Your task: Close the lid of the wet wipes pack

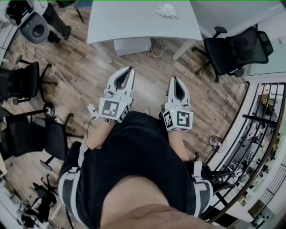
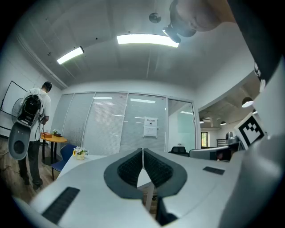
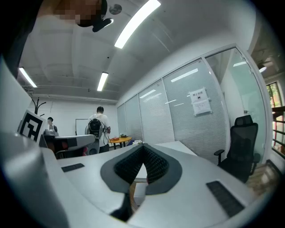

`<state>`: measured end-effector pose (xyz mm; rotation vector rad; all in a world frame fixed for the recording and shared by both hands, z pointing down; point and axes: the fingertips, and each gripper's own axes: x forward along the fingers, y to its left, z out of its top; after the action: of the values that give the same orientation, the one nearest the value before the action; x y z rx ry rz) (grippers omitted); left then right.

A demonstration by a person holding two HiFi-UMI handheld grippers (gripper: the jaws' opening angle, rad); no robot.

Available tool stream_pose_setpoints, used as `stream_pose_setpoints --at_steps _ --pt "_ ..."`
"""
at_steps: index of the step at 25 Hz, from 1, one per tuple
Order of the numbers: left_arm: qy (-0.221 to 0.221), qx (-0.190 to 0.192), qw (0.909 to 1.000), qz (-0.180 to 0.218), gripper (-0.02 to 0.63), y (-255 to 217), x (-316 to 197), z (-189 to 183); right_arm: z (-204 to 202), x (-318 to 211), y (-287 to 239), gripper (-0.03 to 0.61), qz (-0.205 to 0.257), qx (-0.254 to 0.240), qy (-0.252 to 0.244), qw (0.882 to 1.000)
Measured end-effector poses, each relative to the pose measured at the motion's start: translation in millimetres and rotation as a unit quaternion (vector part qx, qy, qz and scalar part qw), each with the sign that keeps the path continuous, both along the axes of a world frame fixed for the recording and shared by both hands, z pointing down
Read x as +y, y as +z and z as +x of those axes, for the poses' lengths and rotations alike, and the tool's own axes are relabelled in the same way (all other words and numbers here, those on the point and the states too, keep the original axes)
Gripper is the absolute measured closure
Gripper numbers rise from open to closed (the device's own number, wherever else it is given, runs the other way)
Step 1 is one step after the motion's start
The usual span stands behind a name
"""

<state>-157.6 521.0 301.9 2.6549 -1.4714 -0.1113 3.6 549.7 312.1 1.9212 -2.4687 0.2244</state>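
Observation:
Both grippers are held level in front of the person's body, over the wooden floor and well short of the white table (image 1: 134, 20). My left gripper (image 1: 130, 69) is shut with nothing between its jaws, and its pads (image 2: 133, 167) meet at the tip. My right gripper (image 1: 175, 78) is likewise shut and empty, its ribbed pads (image 3: 153, 162) closed together. A small white bundle (image 1: 166, 10) lies on the far part of the table. It is too small to tell whether it is the wet wipes pack or how its lid stands.
Black office chairs stand at the right (image 1: 237, 49) and left (image 1: 20, 82) of the floor. A person with a backpack (image 2: 32, 129) stands by an orange table (image 2: 53, 139). A small pot of white flowers (image 2: 80, 152) sits on the white table. Glass partitions lie ahead.

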Motion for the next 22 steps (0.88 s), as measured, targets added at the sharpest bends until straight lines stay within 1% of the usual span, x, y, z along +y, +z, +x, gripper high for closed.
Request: stream_pose_setpoints --at_steps 4,16,18,20,21,22 --pt "0.003 0.002 1.0000 0.003 0.583 3.1 -1.5 1.3 1.3 -1.9 3.6 0.557 0.003 0.003 -0.003 1.000" --pt "0.004 0.004 1.0000 -0.004 0.583 7.0 -4.1 -1.5 -2.8 -3.2 4.7 0.557 0.000 0.004 -0.003 1.000" --pt "0.005 0.006 1.0000 -0.006 0.583 6.8 -5.9 -1.6 -3.4 -3.9 -1.5 0.557 0.011 -0.004 -0.005 1.000" --pt "0.004 0.006 0.9999 -0.008 0.583 4.1 -7.0 -2.4 -3.6 -2.7 -12.0 0.555 0.034 -0.014 -0.002 0.999" --pt "0.005 0.005 1.0000 -0.007 0.583 3.3 -7.2 -2.5 -3.7 -3.0 -14.9 0.532 0.042 -0.013 0.000 0.999" --pt "0.006 0.005 1.0000 -0.005 0.583 3.2 -7.4 -2.4 -3.9 -5.0 -13.2 0.445 0.041 -0.009 0.001 0.999"
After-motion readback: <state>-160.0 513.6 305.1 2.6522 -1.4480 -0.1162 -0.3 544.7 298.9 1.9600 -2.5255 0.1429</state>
